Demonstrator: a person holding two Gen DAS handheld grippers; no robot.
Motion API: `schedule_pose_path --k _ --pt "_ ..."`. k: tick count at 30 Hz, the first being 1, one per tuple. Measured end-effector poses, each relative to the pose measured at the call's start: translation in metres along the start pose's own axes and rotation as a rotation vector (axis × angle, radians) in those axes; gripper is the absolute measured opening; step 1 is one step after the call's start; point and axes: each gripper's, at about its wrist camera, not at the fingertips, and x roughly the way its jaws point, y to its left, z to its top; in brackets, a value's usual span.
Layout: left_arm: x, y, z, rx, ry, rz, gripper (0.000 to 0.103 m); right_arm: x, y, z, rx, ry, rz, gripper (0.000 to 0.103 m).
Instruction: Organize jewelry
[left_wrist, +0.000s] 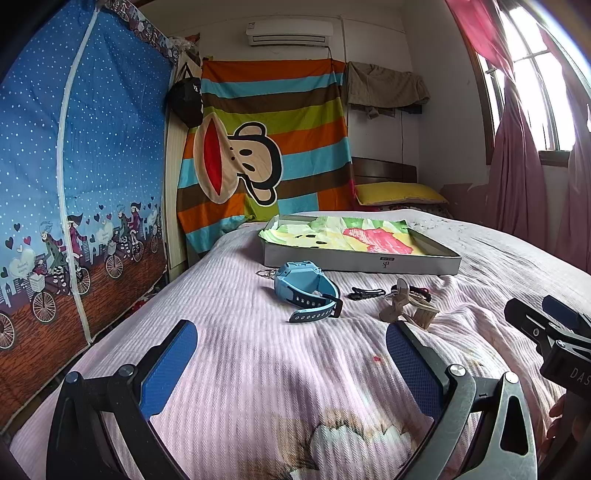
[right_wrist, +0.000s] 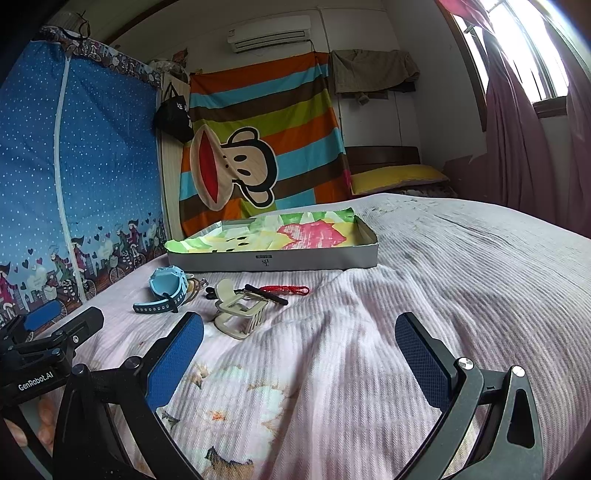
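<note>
A light blue watch lies on the pink bedspread, with thin ring hoops beside it. To its right lie a black hair clip, a beige claw clip and a red cord. Behind them stands a shallow grey box lined with colourful cloth. My left gripper hovers open, short of the watch. My right gripper is open too, with nothing between its fingers, to the right of the claw clip.
A blue dotted fabric wardrobe runs along the bed's left side. A striped monkey cloth hangs at the head end, by a yellow pillow. Pink curtains cover the window on the right.
</note>
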Motion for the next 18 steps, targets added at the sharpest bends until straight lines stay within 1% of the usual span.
schedule_pose_path --k 18 --pt "0.0 -0.0001 0.0 0.004 0.0 0.001 0.103 0.0005 -0.0018 0.0003 0.003 0.0 0.002 0.102"
